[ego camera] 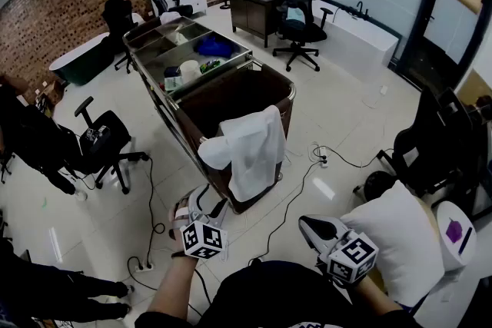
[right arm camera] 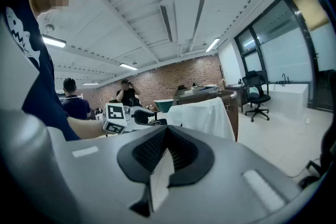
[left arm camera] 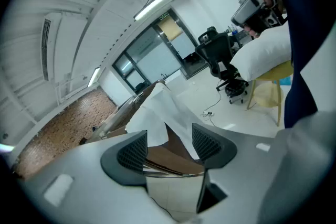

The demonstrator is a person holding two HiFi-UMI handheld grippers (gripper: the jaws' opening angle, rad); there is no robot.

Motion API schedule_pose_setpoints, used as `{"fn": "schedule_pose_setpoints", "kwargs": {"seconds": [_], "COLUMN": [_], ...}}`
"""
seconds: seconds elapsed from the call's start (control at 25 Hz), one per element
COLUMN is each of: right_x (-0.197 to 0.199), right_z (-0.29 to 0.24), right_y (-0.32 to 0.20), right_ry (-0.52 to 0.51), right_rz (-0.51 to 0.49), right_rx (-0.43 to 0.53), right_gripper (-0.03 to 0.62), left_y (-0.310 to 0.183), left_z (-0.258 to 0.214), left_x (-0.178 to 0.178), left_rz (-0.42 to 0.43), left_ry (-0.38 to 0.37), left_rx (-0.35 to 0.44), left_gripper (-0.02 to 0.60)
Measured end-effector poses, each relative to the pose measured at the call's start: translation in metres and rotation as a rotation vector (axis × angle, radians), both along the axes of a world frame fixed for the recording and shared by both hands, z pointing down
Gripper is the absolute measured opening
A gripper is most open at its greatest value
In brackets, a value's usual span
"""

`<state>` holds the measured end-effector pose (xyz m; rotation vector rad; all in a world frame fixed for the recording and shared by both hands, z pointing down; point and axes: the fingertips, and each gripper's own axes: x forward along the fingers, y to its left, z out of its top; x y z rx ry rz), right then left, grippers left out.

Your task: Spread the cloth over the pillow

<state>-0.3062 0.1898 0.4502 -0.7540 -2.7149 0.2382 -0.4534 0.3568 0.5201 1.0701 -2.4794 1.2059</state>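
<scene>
Nothing done yet, basically. The cloth is draped over the near rim of the bin, and the pillow sits bare on a stool off to my right, well apart from it. The cloth's long axis runs down the bin's wall, with the bottom edge toward the floor and one side bunched at the rim. My left gripper has its jaws wide with nothing between them, aimed at the cloth. The right gripper is closed tight, empty. Grab, carry and spread are all left.
</scene>
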Motion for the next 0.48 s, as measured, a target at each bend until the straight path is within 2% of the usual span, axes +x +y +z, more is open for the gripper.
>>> {"fn": "schedule_pose_setpoints", "kwargs": {"seconds": [0.24,0.48], "right_x": [-0.002,-0.002], "right_z": [0.006,0.010], "right_y": [-0.001,0.002], "right_ry": [0.015,0.021], "right_rz": [-0.002,-0.018], "right_rx": [-0.004,0.032], "right_gripper": [0.006,0.006], "left_y": [-0.006,-0.006], "left_z": [0.004,0.032], "left_x": [-0.040,-0.092], "left_rz": [-0.042,-0.121], "left_ry": [-0.045,-0.065], "left_rx": [-0.033,-0.095], "left_gripper": [0.279,0.322]}}
